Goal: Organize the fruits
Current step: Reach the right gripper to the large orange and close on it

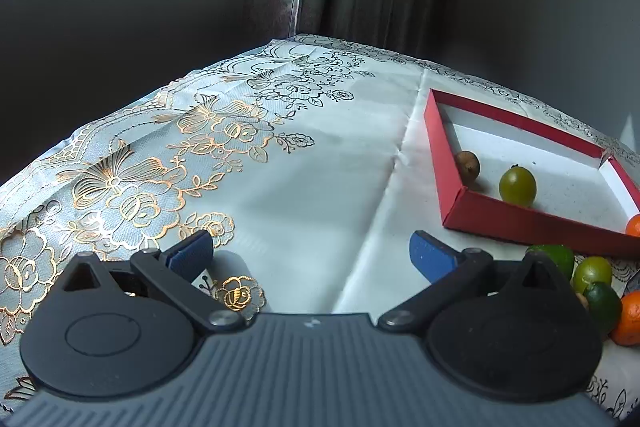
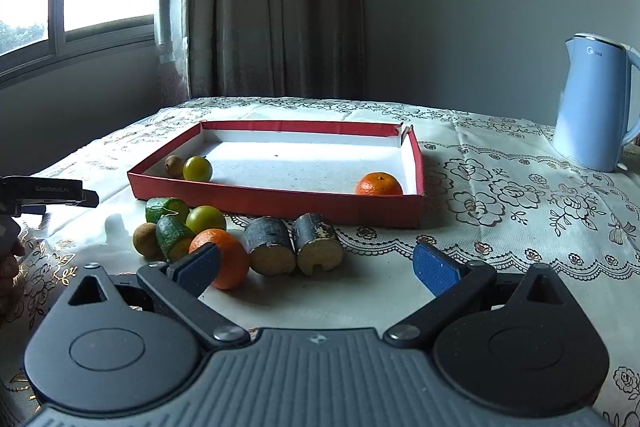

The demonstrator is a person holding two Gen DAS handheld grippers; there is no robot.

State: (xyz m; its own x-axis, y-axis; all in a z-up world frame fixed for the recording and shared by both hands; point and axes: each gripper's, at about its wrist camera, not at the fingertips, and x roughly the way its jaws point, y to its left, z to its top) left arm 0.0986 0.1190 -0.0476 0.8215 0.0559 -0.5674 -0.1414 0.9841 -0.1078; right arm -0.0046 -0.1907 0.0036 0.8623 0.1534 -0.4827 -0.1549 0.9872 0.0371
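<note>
over on the left, the left gripper hangs low over the flowered tablecloth, its blue pads spread wide with nothing between them. in the right wrist view its black body pokes in from the left edge, and small pale lettering on it reads something like "genrobot.ai", though it is too small to be sure. a bit of the person's hand shows just below it.

next along, the loose fruit sits in a heap on the cloth just in front of the red tray: a brown longan, two green cut pieces, a yellow-green round fruit, an orange and two dark sugarcane chunks lying side by side with their pale cut ends facing forward. the heap lies close to the tray's front wall.

inside the tray, at its left end, a small brown fruit and a green round fruit rest touching each other. at the right front corner sits a second orange, alone.

the right gripper hovers above the cloth in front of the heap, fingers released and wide apart, holding nothing; its left pad overlaps the loose orange in view, whether it touches i cannot tell.

far right, a pale blue kettle stands on the table, marked "midea" near its top.
</note>
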